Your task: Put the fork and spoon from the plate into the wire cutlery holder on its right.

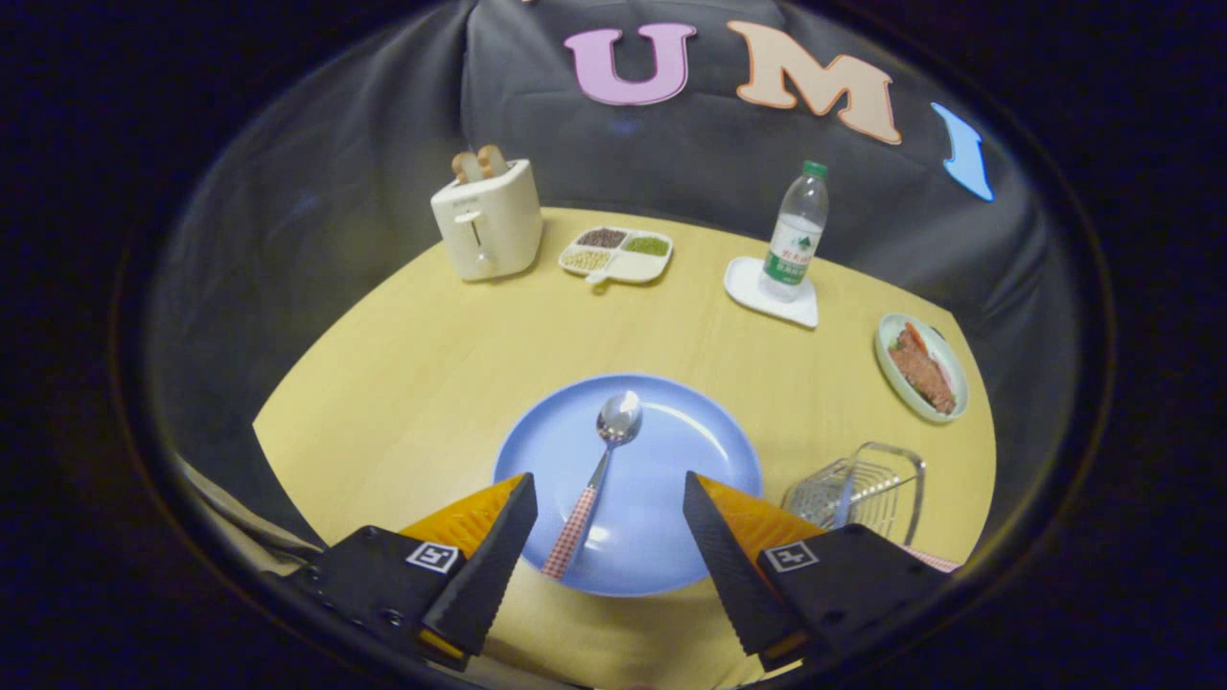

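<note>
One spoon (602,476) is lying on the blue plate (671,450), bowl pointing away and checked handle reaching toward the near rim, between the two fingers of the gripper (610,494), which is hovering above the plate with its jaws standing wide apart and gripping nothing. Just right of the plate, the wire cutlery holder (858,494) is sitting on the yellow table (431,374), with a utensil already resting inside it. Beyond are standing a toaster (487,220), a divided dish (616,255), a bottle (795,235) and a plate of food (922,367).
</note>
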`<state>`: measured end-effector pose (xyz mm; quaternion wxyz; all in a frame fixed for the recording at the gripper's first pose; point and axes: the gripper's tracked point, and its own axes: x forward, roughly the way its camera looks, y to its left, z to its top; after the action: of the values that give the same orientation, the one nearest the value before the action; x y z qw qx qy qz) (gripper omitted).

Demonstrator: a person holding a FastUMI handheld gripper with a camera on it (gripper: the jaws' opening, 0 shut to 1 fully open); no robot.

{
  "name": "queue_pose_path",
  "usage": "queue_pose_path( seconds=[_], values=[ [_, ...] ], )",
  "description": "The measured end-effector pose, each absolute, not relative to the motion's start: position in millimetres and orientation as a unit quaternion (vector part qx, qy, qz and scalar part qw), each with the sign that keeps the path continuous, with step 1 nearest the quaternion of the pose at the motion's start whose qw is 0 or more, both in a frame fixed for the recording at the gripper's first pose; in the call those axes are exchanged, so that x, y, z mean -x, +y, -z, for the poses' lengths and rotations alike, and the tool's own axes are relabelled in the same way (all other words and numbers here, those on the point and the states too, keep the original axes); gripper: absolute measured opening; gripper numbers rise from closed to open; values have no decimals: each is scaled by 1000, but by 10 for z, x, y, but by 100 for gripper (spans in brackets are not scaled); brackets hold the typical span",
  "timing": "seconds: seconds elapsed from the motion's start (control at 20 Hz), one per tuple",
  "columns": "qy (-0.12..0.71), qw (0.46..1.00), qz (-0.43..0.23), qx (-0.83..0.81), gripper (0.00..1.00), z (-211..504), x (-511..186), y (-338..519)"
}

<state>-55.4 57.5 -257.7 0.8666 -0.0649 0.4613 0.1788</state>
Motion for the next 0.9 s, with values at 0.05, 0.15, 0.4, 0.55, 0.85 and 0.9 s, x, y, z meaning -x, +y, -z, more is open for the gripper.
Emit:
queue_pose_path(
  seconds=[0.05, 0.15, 0.4, 0.55, 0.85, 0.9],
  values=[
    [473, 861, -177, 62, 99, 2677, 585, 617],
    [490, 853, -169, 67, 99, 2841, 624, 658],
    [516, 836, -162, 88, 89, 3111, 721, 703],
    [520, 835, -155, 90, 60, 3156, 710, 687],
    [532, 828, -144, 104, 12, 3180, 692, 478],
    [540, 823, -149, 98, 13, 3168, 711, 475]
  ],
)
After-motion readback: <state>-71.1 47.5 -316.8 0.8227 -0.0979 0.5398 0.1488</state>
